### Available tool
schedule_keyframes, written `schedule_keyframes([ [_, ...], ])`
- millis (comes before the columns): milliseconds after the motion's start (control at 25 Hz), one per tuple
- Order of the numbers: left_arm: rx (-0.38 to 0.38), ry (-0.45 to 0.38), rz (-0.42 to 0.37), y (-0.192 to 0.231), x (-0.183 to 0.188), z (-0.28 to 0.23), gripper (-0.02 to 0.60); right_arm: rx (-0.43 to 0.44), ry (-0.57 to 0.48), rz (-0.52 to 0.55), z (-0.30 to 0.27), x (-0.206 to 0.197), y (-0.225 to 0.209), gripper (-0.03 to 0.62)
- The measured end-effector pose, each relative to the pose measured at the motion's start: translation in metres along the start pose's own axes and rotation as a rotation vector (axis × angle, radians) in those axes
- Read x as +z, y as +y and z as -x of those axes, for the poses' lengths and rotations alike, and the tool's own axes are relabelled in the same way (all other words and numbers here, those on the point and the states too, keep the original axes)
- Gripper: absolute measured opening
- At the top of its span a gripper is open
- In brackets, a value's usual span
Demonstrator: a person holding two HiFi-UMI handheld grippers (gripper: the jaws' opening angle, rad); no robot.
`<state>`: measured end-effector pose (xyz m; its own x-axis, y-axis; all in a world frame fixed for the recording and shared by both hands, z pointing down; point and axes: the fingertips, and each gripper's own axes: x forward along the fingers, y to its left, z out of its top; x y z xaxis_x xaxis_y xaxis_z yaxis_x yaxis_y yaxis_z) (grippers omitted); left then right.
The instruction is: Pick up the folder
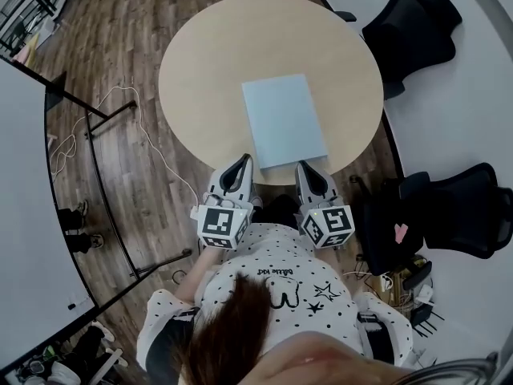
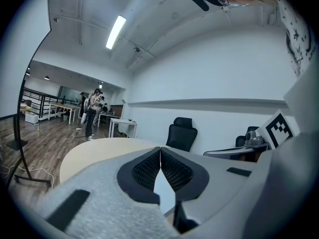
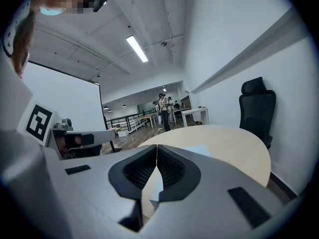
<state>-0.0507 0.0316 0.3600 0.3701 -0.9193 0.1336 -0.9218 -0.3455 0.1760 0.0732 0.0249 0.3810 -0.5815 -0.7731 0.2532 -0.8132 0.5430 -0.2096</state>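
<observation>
A wooden floor (image 1: 128, 46) spreads under a round, pale table (image 1: 208, 62), which takes up the middle of the head view. A large white board (image 1: 32, 215) stands on a dark frame to the left. Two black office chairs stand to the right, one far (image 1: 413, 30) and one near (image 1: 461, 211).

The folder (image 1: 283, 119) lies flat on the table, pale blue and shut. It sits right of the table's centre, with its long sides running away from the person and its near short edge close to the table's near rim.

The left gripper (image 1: 243, 161) is over that rim, just beside the folder's near left corner. The right gripper (image 1: 305, 168) is at the folder's near edge, toward its right corner. Whether either one touches the folder cannot be told from above. Both point across the table, tilted slightly down, so the folder stretches away ahead of and between them.

In the left gripper view the left gripper (image 2: 160, 156) is clenched, its ribbed pads (image 2: 144, 171) meeting at the tips with nothing caught between them. The right gripper (image 3: 157, 153) is likewise clenched and empty, and the folder (image 3: 199, 150) shows beyond it on the tabletop (image 3: 234, 148).
</observation>
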Motion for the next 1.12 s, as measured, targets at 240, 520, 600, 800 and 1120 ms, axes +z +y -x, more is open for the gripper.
schedule_keyframes([
  [240,0.008,0.017,0.008,-0.001,-0.007,-0.012,0.018,0.010,0.013,-0.010,-0.009,-0.002,-0.012,0.006],
  [520,0.043,0.019,0.033,-0.003,-0.001,-0.043,0.018,0.085,0.042,-0.015,-0.031,0.007,-0.029,0.006],
  [600,0.063,0.018,0.038,-0.004,0.000,-0.056,0.018,0.107,0.043,-0.009,-0.039,0.014,-0.039,0.006],
  [800,0.136,0.007,0.063,-0.001,0.004,-0.084,0.018,0.144,0.054,0.004,-0.056,0.028,-0.071,0.006],
  [1120,0.234,-0.023,0.062,0.006,0.013,-0.101,0.018,0.191,0.067,0.021,-0.080,0.042,-0.102,0.006],
])
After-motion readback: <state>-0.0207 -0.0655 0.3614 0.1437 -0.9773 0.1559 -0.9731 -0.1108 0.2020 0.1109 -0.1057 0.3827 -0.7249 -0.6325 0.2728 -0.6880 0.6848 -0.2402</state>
